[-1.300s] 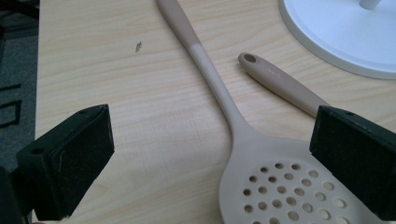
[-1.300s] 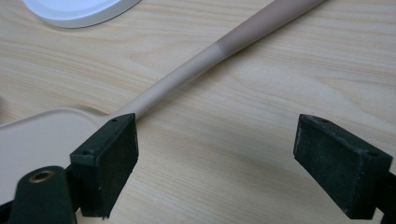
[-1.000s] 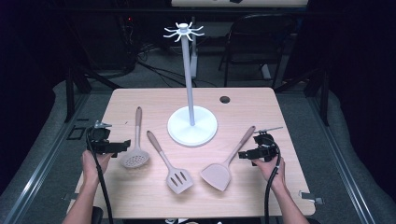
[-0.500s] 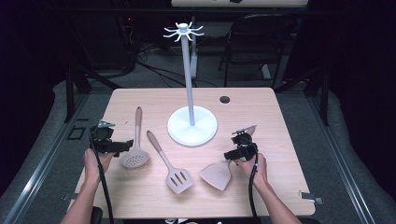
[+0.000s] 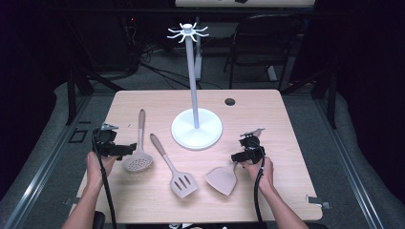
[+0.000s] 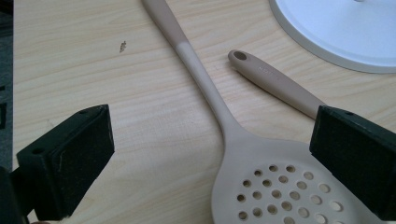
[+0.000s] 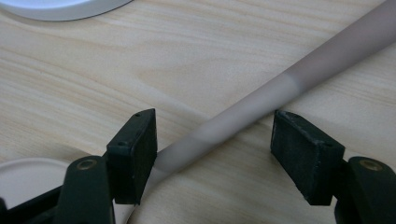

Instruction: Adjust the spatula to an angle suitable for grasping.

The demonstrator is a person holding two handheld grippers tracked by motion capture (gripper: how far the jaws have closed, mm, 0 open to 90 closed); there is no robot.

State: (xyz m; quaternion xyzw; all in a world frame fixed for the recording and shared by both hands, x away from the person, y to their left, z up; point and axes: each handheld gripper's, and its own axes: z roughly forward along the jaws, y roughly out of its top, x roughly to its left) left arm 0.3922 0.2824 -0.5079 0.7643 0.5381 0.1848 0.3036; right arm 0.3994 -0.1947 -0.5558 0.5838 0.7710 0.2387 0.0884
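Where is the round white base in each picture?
High view: white base in the table's middle.
Left gripper view: white base at the top right corner.
Right gripper view: white base along the top left edge.
Shared landmark: the wooden table.

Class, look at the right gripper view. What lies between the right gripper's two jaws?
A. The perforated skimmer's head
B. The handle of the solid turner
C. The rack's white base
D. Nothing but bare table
B: the turner's handle crosses the gap between the open jaws of the right gripper; neither pad presses on it.
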